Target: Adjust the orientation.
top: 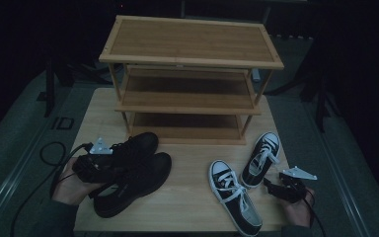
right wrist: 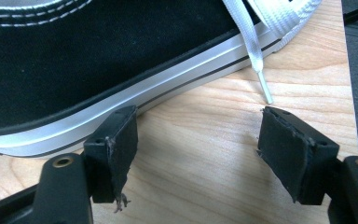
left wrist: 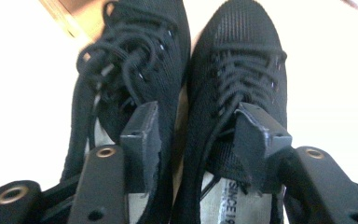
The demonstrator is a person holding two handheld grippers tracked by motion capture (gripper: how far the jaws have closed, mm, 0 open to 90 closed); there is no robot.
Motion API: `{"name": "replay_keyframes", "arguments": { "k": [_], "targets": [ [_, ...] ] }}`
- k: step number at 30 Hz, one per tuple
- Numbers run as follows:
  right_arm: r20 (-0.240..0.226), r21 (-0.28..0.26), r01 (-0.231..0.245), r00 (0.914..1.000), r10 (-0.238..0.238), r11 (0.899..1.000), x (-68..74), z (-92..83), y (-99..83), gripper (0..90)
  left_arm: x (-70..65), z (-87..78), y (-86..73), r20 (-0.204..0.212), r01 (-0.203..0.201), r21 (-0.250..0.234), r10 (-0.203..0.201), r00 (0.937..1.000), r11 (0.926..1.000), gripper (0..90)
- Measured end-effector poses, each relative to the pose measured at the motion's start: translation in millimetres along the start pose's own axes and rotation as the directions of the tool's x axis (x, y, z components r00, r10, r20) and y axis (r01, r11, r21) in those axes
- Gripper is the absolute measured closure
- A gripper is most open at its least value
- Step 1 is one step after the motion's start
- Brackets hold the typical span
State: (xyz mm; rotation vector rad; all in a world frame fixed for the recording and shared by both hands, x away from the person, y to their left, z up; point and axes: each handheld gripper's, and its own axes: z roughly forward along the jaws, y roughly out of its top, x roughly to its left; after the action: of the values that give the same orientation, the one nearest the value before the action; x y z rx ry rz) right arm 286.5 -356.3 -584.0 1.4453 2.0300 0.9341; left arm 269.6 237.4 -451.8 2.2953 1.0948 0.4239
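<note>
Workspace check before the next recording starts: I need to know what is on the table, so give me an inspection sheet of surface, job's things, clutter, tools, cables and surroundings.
Surface: pale wooden table, bare between the shoes.
Job's things: pair of black knitted lace-up shoes side by side at front left; three-tier bamboo shoe rack at the back, shelves bare.
Clutter: two black canvas sneakers with white laces and toe caps, apart, at front right.
Tools: left tool open, one jaw inside each black shoe's opening; right tool open over bare wood beside a sneaker's white sole.
Cables: black cable loops off the table's left edge.
Surroundings: dark; grey floor.
</note>
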Motion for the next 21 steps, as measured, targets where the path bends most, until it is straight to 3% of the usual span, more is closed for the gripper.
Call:
{"name": "replay_keyframes", "arguments": {
  "k": [7,13,17,21],
  "targets": [
    [0.000,0.000,0.000,1.0000,0.000,1.000,0.0,0.0,0.0,28.0,5.6,-1.6,1.5,-0.018,0.001,0.003,-0.001,0.9998,1.0000,38.1],
    [-0.001,0.000,0.000,1.0000,0.000,1.000,-0.1,0.0,0.0,28.0,11.3,1.2,-1.8,0.004,0.015,0.010,-0.015,0.9999,0.9998,31.0],
    [-0.001,0.000,-0.001,1.0000,0.001,1.000,-0.1,0.1,0.0,28.0,14.6,3.2,-4.7,0.040,0.006,0.008,-0.006,0.9992,0.9999,30.7],
    [-0.001,0.000,0.000,1.0000,0.000,1.000,-0.1,0.0,0.0,28.0,15.7,3.7,-6.7,0.049,0.004,0.010,-0.005,0.9988,0.9999,30.1]
  ]
}}
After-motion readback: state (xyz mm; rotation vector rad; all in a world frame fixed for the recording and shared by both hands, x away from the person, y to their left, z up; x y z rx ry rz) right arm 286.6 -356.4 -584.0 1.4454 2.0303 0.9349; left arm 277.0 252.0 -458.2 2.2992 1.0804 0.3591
